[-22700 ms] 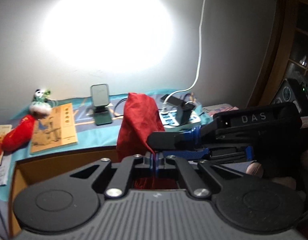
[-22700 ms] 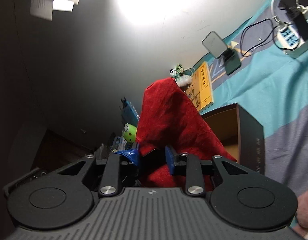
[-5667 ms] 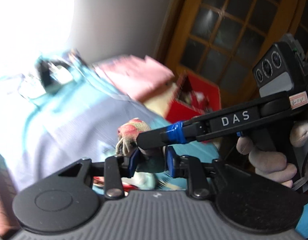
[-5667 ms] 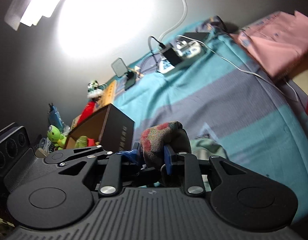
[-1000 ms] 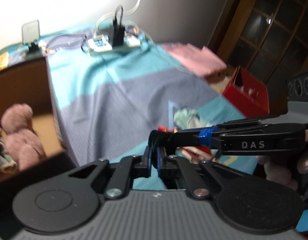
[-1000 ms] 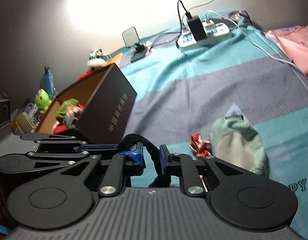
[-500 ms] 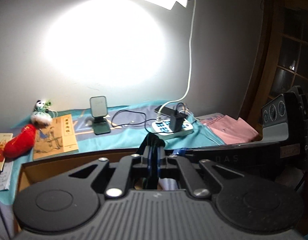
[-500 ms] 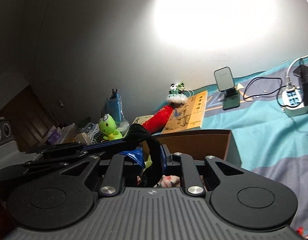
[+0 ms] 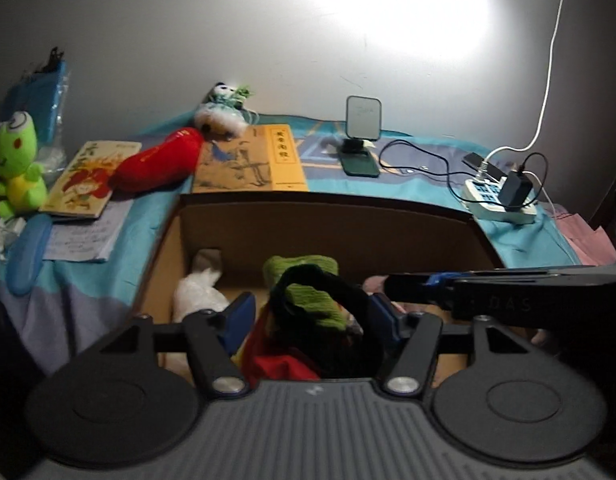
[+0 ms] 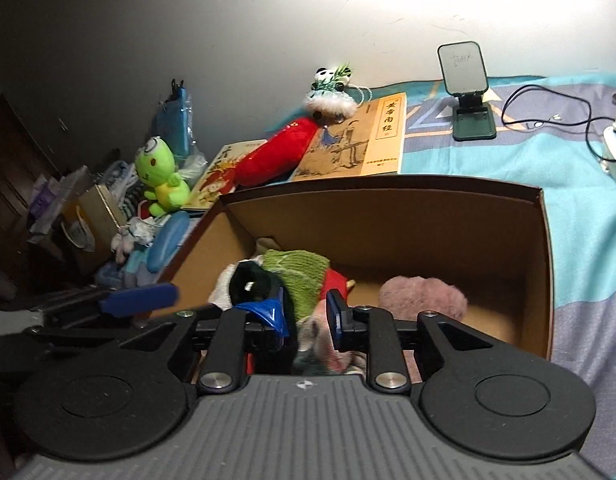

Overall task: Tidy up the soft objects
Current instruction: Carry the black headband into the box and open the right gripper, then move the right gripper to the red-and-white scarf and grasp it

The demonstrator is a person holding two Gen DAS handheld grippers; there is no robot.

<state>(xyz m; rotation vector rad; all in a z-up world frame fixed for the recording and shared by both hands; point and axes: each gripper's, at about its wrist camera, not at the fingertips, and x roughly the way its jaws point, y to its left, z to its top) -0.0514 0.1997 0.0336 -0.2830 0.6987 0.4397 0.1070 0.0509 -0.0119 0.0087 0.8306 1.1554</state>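
Note:
An open cardboard box (image 9: 331, 220) (image 10: 387, 216) stands on the striped bed cover. Inside lie a green knit piece (image 9: 311, 304) (image 10: 300, 276), a dark band (image 9: 347, 320) (image 10: 252, 284), a red cloth (image 9: 280, 364), a white plush (image 9: 196, 292) and a pink plush (image 10: 423, 300). My left gripper (image 9: 311, 320) is open just above the pile, the dark band lying loose between its fingers. My right gripper (image 10: 308, 316) is open over the same pile. Its arm crosses the left wrist view at right.
Behind the box lie a yellow book (image 9: 248, 160), a red plush (image 9: 156, 164), a panda toy (image 9: 224, 110), a phone stand (image 9: 361, 136) and a power strip with cables (image 9: 499, 196). A green frog plush (image 10: 160, 176) and clutter sit at left.
Both grippers were shut on the dark band half a second ago and have opened. They have dropped lower over the box, and the band rests on the pile inside.

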